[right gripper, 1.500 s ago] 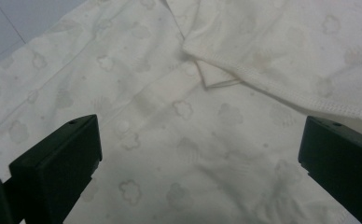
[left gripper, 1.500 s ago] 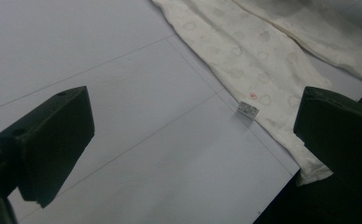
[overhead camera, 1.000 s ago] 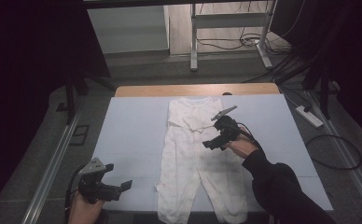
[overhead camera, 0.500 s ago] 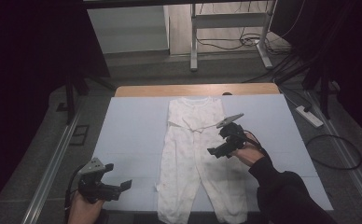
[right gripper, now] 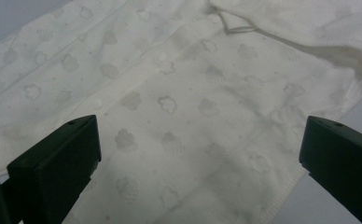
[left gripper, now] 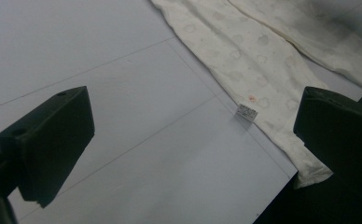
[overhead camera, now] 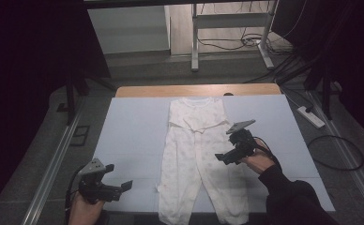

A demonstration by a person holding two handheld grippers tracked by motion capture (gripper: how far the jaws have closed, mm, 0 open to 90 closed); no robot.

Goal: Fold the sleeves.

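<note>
Right of centre in the high view, the right gripper [overhead camera: 228,149] has drifted lower along the romper's [overhead camera: 194,154] edge, jaws spread; the left gripper [overhead camera: 110,187] waits, also spread.

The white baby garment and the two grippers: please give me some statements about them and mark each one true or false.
1. The white garment lies spread flat on the pale blue table top. True.
2. The right gripper is shut on the cloth. False: its jaws stand wide open above the garment and hold nothing.
3. The left gripper is over bare table, to the left of the garment's leg. True.
4. The garment is plain, with no pattern. False: the right gripper view shows faint cloud shapes printed on it.
5. A small label sticks out at the edge of one leg. True.
</note>
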